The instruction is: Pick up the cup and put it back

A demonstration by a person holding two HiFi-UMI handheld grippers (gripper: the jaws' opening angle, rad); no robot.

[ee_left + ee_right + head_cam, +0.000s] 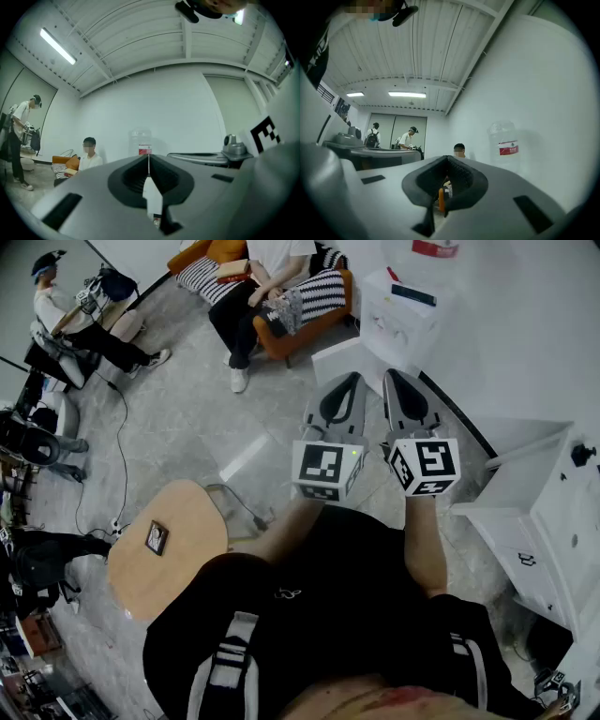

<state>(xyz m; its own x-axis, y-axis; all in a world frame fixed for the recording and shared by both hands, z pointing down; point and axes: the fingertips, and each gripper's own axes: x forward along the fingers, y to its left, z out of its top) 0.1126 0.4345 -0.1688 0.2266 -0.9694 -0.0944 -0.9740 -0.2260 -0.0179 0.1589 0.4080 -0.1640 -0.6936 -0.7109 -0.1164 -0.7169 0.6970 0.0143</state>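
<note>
No cup shows in any view. In the head view both grippers are held side by side, pointing away over the floor. My left gripper (352, 379) is shut with nothing in it, and in the left gripper view its jaws (149, 158) meet along a thin seam. My right gripper (393, 376) is also shut and empty, and its jaws (447, 157) are closed together in the right gripper view. The two grippers are close to each other but not touching.
A round wooden stool (183, 563) with a small dark object (157, 537) stands at lower left. A white cabinet (548, 521) is on the right and a white box (401, 315) lies ahead. A person sits on an orange sofa (309, 329). A water bottle (505, 140) stands by the wall.
</note>
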